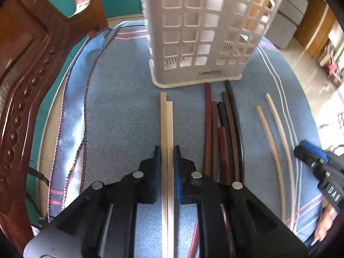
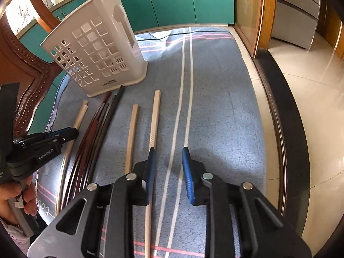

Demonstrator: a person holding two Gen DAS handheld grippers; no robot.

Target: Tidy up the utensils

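the step in hand looked like picking chopsticks off the blue cloth (image 1: pixel 120 116) to stand them in the white basket (image 1: pixel 202 32). going left to right: the left tongs (image 1: pixel 167 154) were clamped on a pale pair of chopsticks (image 1: pixel 166 124), lying side by side and pointing at the basket's foot. next lay a bundle of dark chopsticks (image 1: pixel 223 133), red-brown to black, their tips near the basket. then two pale single chopsticks (image 2: pixel 132 137), slightly apart. the right tongs (image 2: pixel 167 157) stood apart, holding nothing, one finger just beside the longer stick. next, probably, the left pair needed lifting, tipping upright and lowering into the basket's open top.
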